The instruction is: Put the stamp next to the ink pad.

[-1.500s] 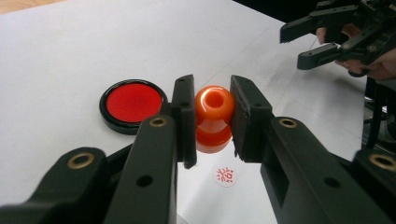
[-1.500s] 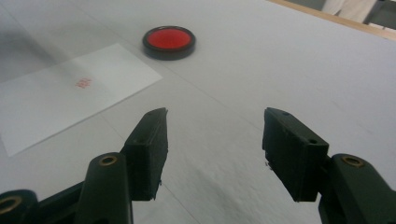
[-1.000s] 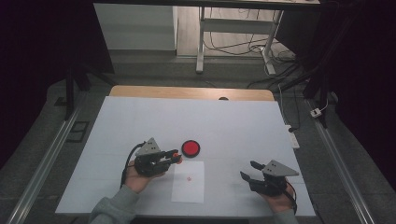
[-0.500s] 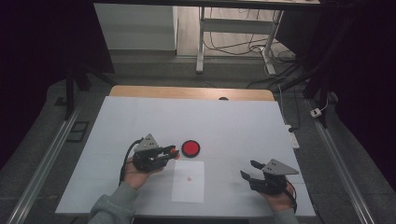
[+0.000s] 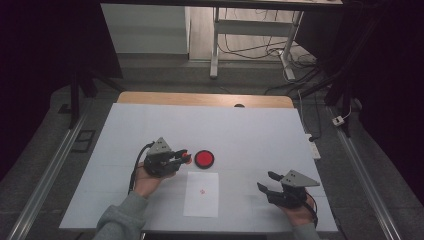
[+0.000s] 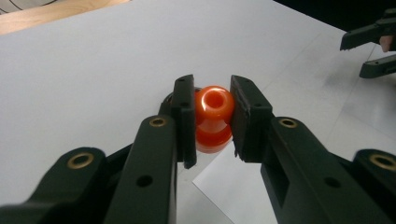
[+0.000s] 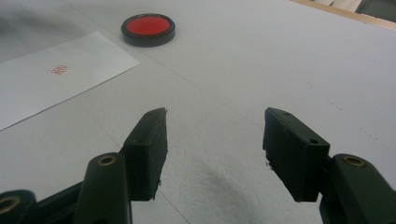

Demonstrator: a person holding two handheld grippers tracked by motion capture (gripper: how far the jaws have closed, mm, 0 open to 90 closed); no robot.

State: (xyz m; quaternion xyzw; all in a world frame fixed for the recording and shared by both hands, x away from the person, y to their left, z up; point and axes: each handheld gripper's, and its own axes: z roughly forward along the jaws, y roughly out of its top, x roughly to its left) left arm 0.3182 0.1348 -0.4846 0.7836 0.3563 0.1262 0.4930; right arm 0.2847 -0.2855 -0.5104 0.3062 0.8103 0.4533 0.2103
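An orange stamp with a rounded knob (image 6: 214, 112) sits pinched between the jaws of my left gripper (image 6: 213, 95), which is shut on it. In the high view that left gripper (image 5: 182, 156) hovers just left of a round black ink pad with a red face (image 5: 204, 158). A white paper sheet (image 5: 201, 200) with a small red stamp mark (image 5: 202, 190) lies in front of the pad. My right gripper (image 5: 266, 181) rests at the near right, open with nothing between its jaws (image 7: 215, 121). The ink pad (image 7: 148, 26) and paper (image 7: 51, 79) lie ahead of it to the left.
All of this lies on a white tabletop (image 5: 240, 135) with a wooden strip (image 5: 200, 99) along its far edge. Metal rails (image 5: 45, 180) run down both sides. A table leg and cables (image 5: 235, 45) stand on the floor beyond.
My left gripper with the orange stamp has shifted slightly away from the person, staying left of the ink pad. The right gripper has not moved.
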